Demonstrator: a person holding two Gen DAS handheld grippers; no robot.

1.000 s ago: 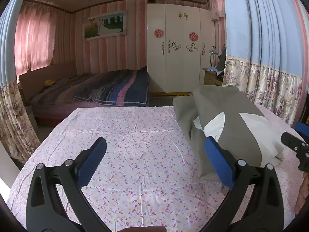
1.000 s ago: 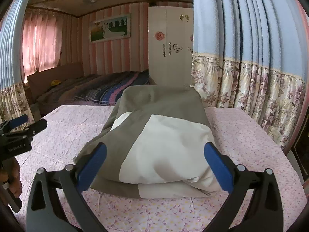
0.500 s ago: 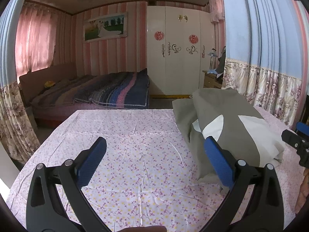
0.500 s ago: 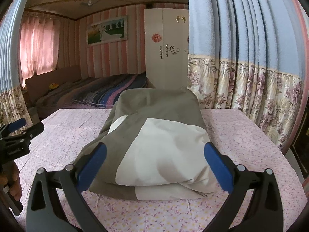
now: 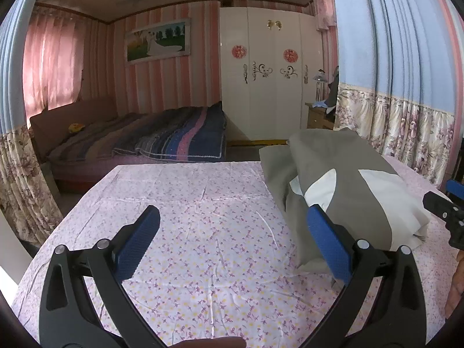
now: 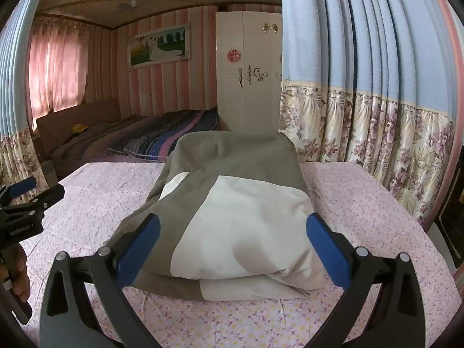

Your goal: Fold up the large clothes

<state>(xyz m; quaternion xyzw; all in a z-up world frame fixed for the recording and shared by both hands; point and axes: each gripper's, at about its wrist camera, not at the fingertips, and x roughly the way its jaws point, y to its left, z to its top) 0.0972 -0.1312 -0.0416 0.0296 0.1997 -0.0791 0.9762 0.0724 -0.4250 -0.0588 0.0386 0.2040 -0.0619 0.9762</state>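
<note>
Folded garment (image 6: 232, 211) lies before the wide-open, empty right claw (image 6: 232, 243); left claw (image 5: 232, 243) likewise gapes empty.

Matt cloth garment (image 6: 232, 203), soft-creased

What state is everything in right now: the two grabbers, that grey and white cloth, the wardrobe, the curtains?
Left gripper: open, empty.
Right gripper: open, empty, fingers either side of the cloth.
Grey and white garment: folded into a bundle, lying on the floral sheet.
Wardrobe: doors shut.
Blue curtain: drawn.
</note>
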